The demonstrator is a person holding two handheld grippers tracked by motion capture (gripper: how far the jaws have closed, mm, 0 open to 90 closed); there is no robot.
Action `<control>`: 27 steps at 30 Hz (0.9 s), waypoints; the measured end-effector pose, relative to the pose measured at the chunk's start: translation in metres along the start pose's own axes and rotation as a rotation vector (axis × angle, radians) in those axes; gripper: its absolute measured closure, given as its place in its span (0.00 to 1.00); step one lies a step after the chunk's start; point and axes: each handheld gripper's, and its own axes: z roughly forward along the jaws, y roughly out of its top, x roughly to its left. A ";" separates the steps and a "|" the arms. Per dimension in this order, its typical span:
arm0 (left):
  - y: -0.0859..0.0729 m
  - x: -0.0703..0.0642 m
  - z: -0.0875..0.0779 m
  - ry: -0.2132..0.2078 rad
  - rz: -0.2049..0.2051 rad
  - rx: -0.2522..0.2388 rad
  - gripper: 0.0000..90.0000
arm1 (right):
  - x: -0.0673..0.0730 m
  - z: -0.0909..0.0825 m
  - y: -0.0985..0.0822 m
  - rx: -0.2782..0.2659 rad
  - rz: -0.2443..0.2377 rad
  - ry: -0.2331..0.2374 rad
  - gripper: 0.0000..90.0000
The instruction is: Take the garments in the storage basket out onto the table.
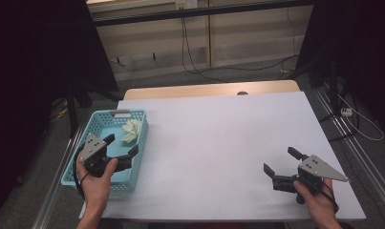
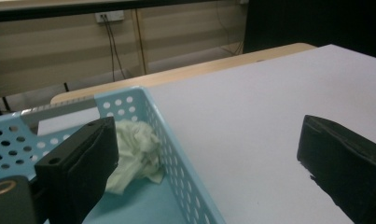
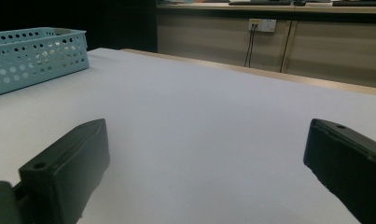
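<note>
Left gripper (image 1: 122, 146) w/ jaws released over blue basket (image 1: 95, 125) near crumpled cloth (image 1: 131, 130); right gripper (image 1: 282, 162) also released, holding nothing.

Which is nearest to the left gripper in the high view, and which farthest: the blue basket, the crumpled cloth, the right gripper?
1. blue basket: directly under the left gripper.
2. crumpled cloth: inside the basket, at its far end.
3. right gripper: across the table, at the near right.

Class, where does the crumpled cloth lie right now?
The cloth lies inside the blue basket at the table's left, just beyond the left tongs.
</note>
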 end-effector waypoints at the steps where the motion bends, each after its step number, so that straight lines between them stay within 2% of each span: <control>1: 0.001 0.003 0.002 -0.026 -0.004 -0.013 0.06 | 0.000 -0.001 0.000 0.000 -0.003 0.000 0.00; 2: 0.001 0.003 0.002 -0.026 -0.004 -0.013 0.06 | 0.000 -0.001 0.000 0.000 -0.003 0.000 0.00; 3: 0.002 0.007 0.005 -0.007 0.014 -0.016 0.06 | 0.000 -0.002 0.000 0.000 0.005 0.001 0.00; 4: 0.003 0.009 0.007 0.002 0.015 -0.006 0.05 | 0.000 -0.002 0.000 0.000 0.006 -0.002 0.00; 7: 0.004 0.016 0.012 0.002 -0.001 0.009 0.05 | 0.000 -0.002 0.000 0.001 0.003 -0.003 0.00; 9: 0.005 0.019 0.015 0.017 -0.003 0.020 0.05 | 0.000 -0.001 0.000 0.003 0.003 0.000 0.00; 11: 0.007 0.023 0.018 0.005 -0.013 0.041 0.05 | 0.000 -0.001 0.000 0.004 0.000 0.003 0.00; 13: 0.010 0.023 0.020 0.013 -0.021 0.035 0.05 | 0.000 0.001 0.000 0.006 0.004 0.002 0.00; 16: 0.017 0.023 0.021 0.000 -0.014 0.039 0.05 | 0.000 0.002 0.000 0.008 0.001 0.004 0.00; 18: 0.021 0.024 0.022 0.011 -0.004 0.033 0.05 | 0.000 0.003 0.000 0.010 -0.004 0.007 0.00; 22: 0.026 0.029 0.029 0.007 0.009 0.044 0.05 | 0.000 0.005 0.000 0.012 -0.005 0.009 0.00; 23: 0.028 0.032 0.033 0.002 0.021 0.024 0.05 | 0.001 0.005 0.001 0.011 -0.006 0.010 0.00; 25: 0.029 0.032 0.035 0.006 0.025 0.022 0.06 | 0.001 0.006 0.001 0.009 -0.007 0.012 0.00; 27: 0.028 0.037 0.041 -0.001 -0.004 0.040 0.06 | 0.001 0.007 0.001 0.012 -0.011 0.018 0.00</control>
